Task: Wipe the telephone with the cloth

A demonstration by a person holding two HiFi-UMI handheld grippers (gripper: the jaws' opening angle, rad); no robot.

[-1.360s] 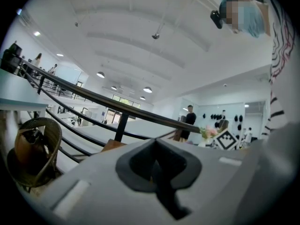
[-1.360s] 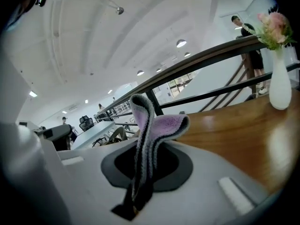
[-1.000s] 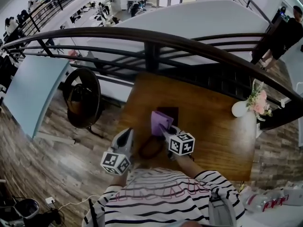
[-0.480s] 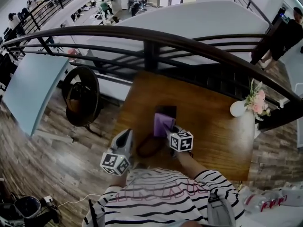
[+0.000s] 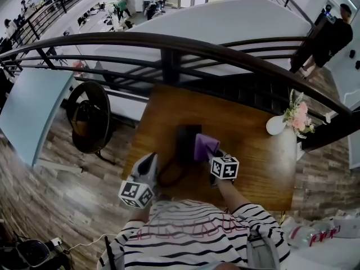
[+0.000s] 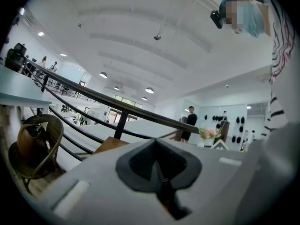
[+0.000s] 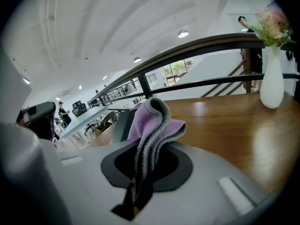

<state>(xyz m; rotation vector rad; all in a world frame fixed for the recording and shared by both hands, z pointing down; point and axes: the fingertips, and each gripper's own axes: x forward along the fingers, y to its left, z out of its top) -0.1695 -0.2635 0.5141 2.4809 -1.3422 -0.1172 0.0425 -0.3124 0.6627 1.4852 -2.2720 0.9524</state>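
A dark telephone (image 5: 186,141) lies on the wooden table (image 5: 253,162), and its cord (image 5: 168,177) loops toward the near edge. My right gripper (image 5: 213,154) is shut on a purple cloth (image 5: 205,147), which hangs just right of the phone and touches its right edge. In the right gripper view the cloth (image 7: 151,124) stands folded between the jaws of the right gripper (image 7: 140,172), with the telephone (image 7: 121,123) behind it to the left. My left gripper (image 5: 151,162) hovers at the table's near left edge, beside the cord. It is shut and holds nothing (image 6: 158,172).
A white vase of pink flowers (image 5: 279,125) stands at the table's far right corner. A dark curved railing (image 5: 169,45) runs just behind the table. A wicker chair (image 5: 88,117) sits on the floor to the left. A person (image 5: 328,38) stands far right.
My right gripper has carried the cloth to the right, off the top of the telephone, so more of the phone shows. The left gripper has barely moved.
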